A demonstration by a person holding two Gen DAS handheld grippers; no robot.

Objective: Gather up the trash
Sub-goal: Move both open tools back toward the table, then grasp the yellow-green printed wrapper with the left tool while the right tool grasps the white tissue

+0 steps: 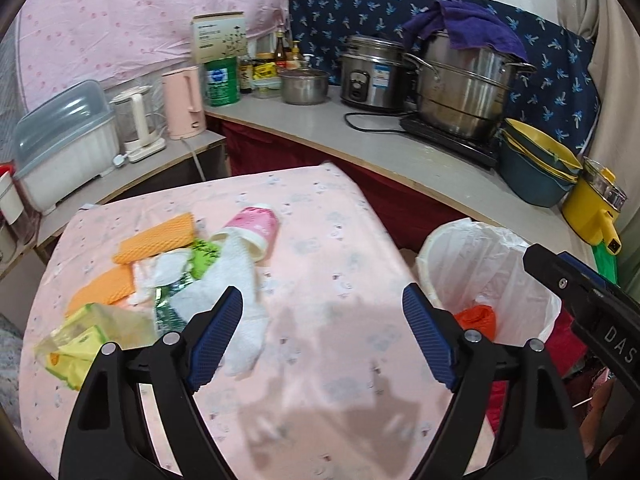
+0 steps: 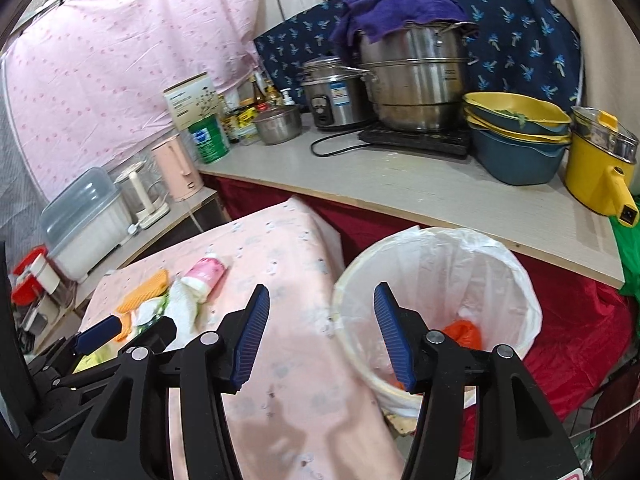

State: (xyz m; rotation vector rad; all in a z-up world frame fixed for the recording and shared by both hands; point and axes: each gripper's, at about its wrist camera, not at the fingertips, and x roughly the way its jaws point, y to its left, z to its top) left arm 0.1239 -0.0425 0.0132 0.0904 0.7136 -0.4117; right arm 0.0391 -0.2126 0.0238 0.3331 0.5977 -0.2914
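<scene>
The left gripper [image 1: 322,334] is built of matte black plastic arms, each pierced by a triangular cut-out and pinned with round silver rivets. Its two fingers are faced with dark blue ribbed rubber pads [image 1: 218,338]. The right gripper [image 2: 320,334] is made to the same pattern: black linkage arms, silver rivets, blue ridged pads [image 2: 252,336]. On its black body, as seen from the left wrist view, a small screw and white letters "DAS" are shown.
</scene>
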